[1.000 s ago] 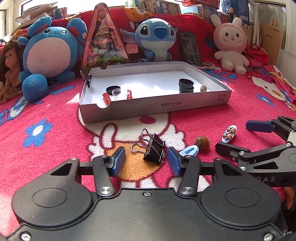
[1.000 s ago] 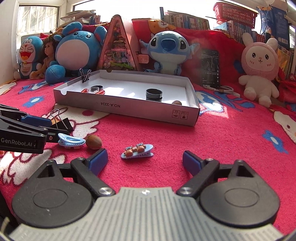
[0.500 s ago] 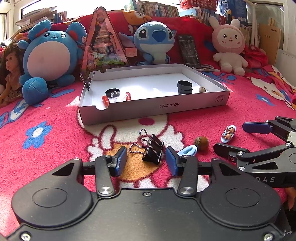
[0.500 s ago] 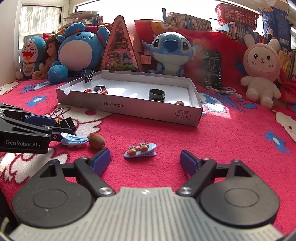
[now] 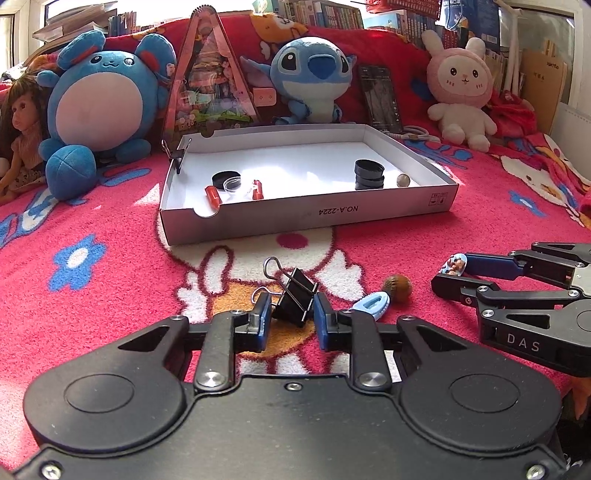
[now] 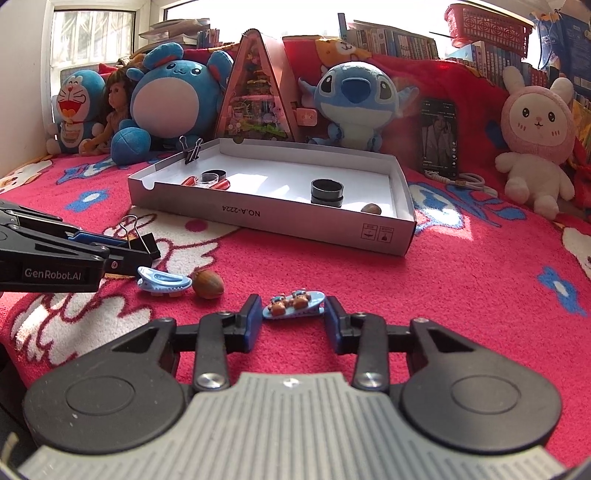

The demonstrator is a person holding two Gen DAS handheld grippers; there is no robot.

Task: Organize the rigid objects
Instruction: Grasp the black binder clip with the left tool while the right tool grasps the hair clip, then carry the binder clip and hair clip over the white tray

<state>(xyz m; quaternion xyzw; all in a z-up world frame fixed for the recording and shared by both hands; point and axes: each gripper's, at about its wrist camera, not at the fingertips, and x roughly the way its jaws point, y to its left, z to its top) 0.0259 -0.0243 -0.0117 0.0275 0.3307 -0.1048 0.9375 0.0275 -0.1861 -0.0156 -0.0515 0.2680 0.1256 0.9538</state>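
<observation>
My left gripper brackets the black binder clip on the red blanket, jaws nearly closed on it, contact uncertain. My right gripper straddles the bear hair clip, pads just beside its ends. Between them lie a blue clip and a nut. Beyond, the white box holds black rings.

— What lies underfoot?
— A red blanket with cartoon prints, in sunlight.
— And behind?
— A bright window, stacked books, a red basket up high.
</observation>
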